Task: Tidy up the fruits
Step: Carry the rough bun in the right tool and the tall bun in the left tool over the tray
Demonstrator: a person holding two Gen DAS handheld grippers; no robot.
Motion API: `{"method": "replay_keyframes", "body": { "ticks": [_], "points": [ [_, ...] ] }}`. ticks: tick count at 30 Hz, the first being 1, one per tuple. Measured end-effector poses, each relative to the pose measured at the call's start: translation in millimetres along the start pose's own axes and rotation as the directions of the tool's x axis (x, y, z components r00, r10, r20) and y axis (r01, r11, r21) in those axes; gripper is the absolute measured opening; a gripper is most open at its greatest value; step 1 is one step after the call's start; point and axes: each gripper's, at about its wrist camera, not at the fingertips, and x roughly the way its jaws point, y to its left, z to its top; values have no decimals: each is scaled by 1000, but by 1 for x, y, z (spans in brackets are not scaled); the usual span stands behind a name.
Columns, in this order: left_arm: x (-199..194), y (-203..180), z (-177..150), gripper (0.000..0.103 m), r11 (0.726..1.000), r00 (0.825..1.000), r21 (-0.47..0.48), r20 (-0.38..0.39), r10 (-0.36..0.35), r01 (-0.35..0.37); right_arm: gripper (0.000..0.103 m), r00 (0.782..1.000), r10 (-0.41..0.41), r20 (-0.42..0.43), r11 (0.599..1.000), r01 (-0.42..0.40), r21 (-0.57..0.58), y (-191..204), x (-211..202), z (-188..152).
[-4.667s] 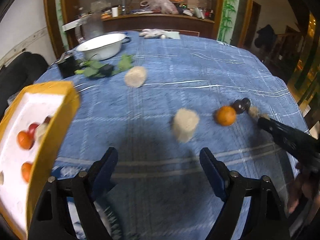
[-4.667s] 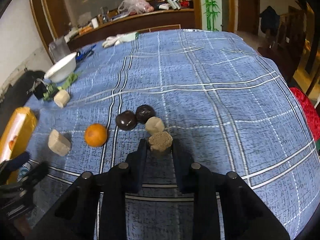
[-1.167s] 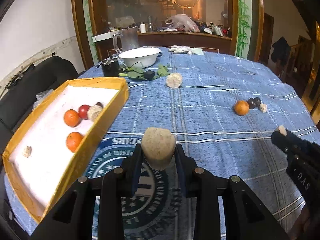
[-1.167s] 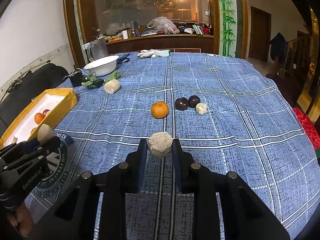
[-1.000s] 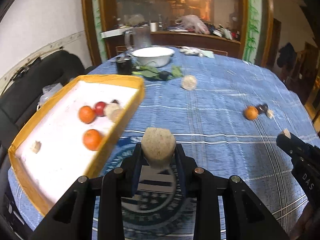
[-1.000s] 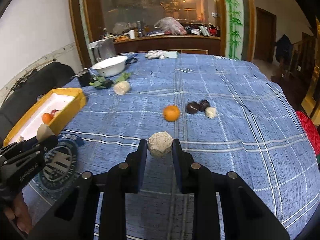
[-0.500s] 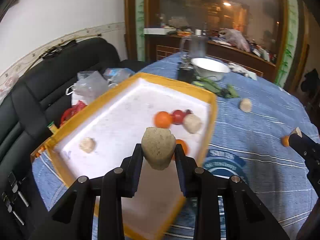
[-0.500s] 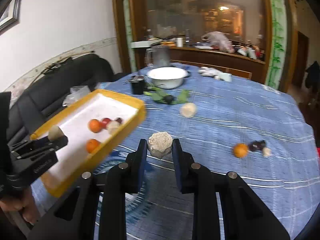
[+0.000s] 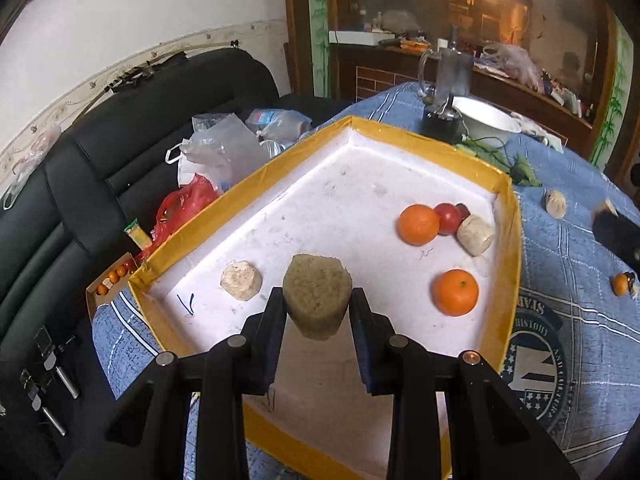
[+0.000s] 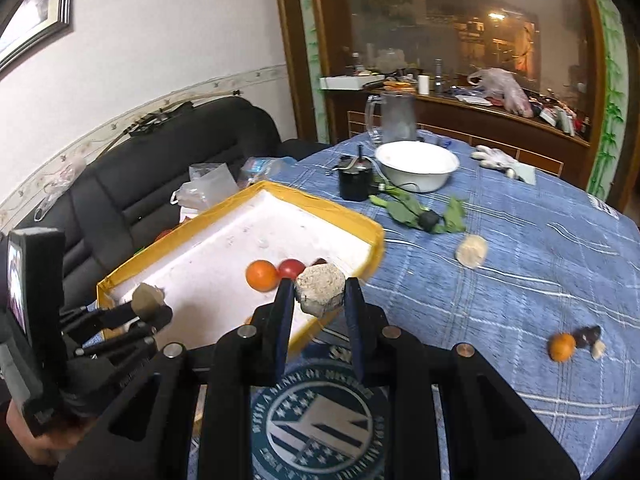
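Blue plaid bench (image 10: 540,264) beside black sofa (image 9: 80,168) | yellow-rimmed tray (image 9: 506,240) at left holds two oranges, red fruit, pale chunks | left gripper (image 9: 317,308) clenched on tan chunk (image 9: 317,294) over tray | right gripper (image 10: 319,306) grasping pale lump (image 10: 320,293) at tray's near edge | orange (image 10: 561,346) far right on bench

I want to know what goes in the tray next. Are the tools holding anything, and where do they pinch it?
Yes. The left tool pinches a tan lump by its sides; the right tool pinches a paler lump the same way.

Tan lump (image 9: 317,297) held above yellow-rimmed tray (image 9: 514,248) — oranges (image 9: 417,224) inside.
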Motion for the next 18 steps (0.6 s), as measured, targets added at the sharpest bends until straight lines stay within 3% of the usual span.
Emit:
{"method": "replay_keyframes", "body": {
  "ticks": [18],
  "points": [
    [28,4,-3,31,1000,995,29,-98,2,0,27,994,42,-105,998,-46,-31,18,97,33]
  ]
}}
